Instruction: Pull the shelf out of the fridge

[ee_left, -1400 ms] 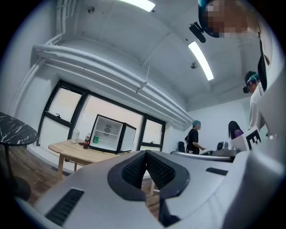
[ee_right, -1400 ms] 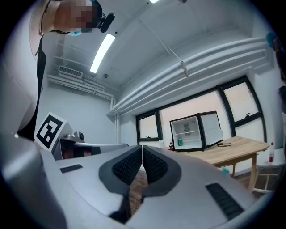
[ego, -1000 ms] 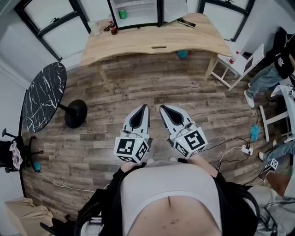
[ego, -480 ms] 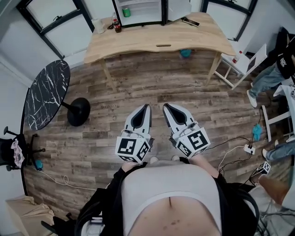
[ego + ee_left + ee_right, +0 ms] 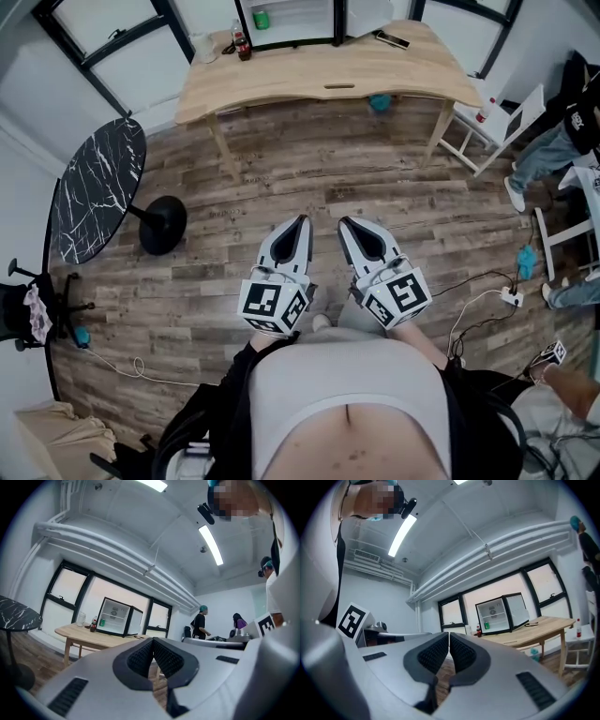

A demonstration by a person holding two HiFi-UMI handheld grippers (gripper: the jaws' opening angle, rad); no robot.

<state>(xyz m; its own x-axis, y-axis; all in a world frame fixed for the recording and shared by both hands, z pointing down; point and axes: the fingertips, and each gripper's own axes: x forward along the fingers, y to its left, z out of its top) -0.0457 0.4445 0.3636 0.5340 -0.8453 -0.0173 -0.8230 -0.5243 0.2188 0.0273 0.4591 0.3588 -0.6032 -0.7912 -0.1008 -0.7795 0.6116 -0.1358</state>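
Left claw (image 5: pixel 301 219), right claw (image 5: pixel 343 222) closed empty, table edge (image 5: pixel 281 92) well ahead, fridge (image 5: pixel 291 22) perhaps open

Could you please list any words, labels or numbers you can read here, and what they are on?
No text is readable.
On the left gripper and right gripper: only square marker patterns, no words.
Label on the bottle: too small to read.
Print on the green can: too small to read.
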